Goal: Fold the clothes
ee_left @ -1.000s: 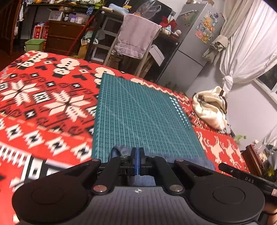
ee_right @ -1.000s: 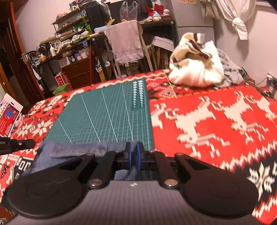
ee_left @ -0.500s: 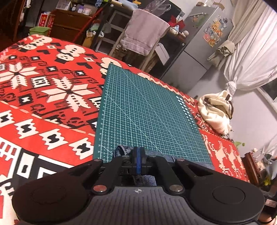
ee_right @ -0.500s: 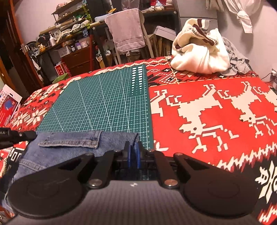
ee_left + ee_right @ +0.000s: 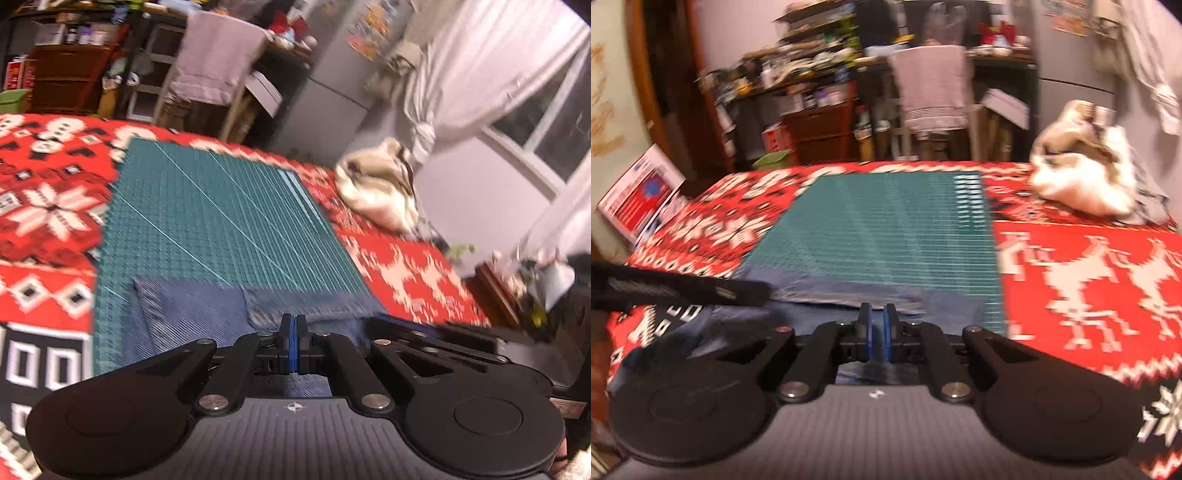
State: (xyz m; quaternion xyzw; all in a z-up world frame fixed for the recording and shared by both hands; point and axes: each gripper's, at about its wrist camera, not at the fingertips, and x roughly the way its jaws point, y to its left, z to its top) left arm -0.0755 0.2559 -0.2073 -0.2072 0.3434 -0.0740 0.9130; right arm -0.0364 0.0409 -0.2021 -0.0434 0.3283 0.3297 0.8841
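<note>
Two hand-held grippers (image 5: 293, 345) (image 5: 876, 338) clenched on jeans (image 5: 192, 314) | denim blurred, spread over mat's (image 5: 207, 221) near edge

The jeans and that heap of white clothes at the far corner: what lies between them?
Bare green cutting mat, then red patterned blanket; nothing lies on that stretch between jeans and white pile. The right wrist view shows it best.

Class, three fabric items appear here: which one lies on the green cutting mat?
The blue denim garment, gripped at the mat's near edge; the cream bundle sits on the red blanket, the pink towel drapes a chair.
</note>
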